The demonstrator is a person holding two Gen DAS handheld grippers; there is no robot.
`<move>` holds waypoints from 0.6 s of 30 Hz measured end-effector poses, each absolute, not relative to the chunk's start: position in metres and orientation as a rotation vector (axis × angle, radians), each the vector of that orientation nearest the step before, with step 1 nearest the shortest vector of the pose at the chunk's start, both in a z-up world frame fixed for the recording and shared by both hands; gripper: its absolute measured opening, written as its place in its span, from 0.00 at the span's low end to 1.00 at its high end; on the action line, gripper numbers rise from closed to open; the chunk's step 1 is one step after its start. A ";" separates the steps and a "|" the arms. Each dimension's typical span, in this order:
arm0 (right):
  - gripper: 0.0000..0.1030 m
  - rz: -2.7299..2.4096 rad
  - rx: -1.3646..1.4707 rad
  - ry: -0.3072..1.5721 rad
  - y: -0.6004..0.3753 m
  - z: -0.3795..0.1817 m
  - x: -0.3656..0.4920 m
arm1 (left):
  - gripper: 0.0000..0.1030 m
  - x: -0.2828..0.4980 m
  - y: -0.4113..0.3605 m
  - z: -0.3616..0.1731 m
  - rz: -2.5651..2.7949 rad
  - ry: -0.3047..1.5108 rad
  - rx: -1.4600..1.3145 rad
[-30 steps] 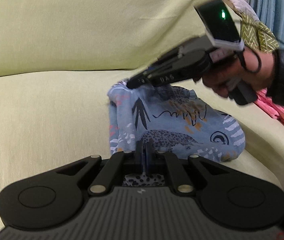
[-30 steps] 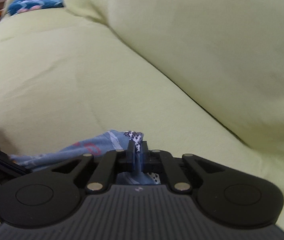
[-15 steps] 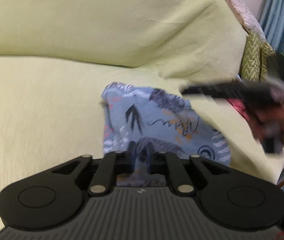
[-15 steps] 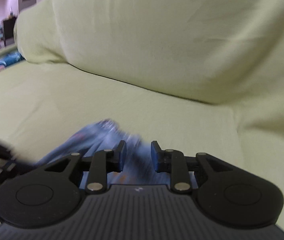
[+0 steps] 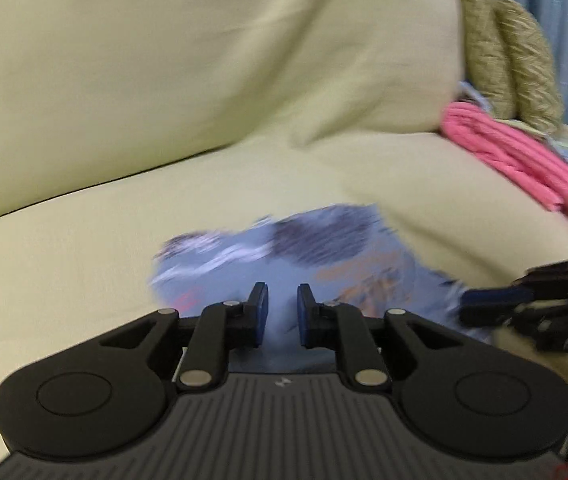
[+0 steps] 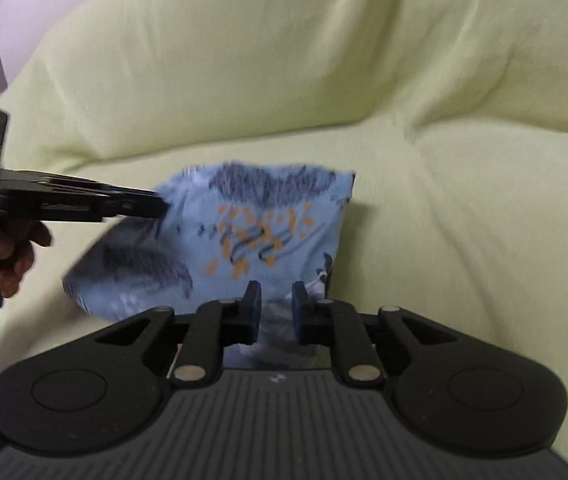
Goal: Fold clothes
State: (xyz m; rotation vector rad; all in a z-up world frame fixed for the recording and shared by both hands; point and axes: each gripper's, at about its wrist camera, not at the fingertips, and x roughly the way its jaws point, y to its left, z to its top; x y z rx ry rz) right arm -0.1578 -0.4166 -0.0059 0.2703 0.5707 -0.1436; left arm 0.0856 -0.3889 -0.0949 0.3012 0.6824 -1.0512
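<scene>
A soft, folded blue printed garment [image 6: 244, 236] lies on the smooth yellow-green sofa seat [image 6: 463, 220], just ahead of both grippers. The left gripper [image 5: 282, 304] and the right gripper [image 6: 276, 300] each hold their 2 fingers apart, gripping nothing. Pink ribbed cloth [image 5: 523, 160] lies far right of the left gripper.

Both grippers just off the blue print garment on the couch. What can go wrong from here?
1. The folded blue garment lies on a soft, sloping couch seat; it could sag open.
2. Both the left gripper and the right gripper hang open just above it; a finger could snag an edge while pulling away.
</scene>
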 end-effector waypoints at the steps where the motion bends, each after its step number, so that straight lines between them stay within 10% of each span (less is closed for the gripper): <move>1: 0.15 -0.151 0.278 0.575 -0.415 -0.007 -0.162 | 0.18 0.088 -0.399 -0.098 -1.059 0.689 0.321; 18: 0.13 -0.267 0.382 0.546 -0.404 -0.015 -0.196 | 0.15 0.133 -0.478 -0.096 -1.050 0.715 0.435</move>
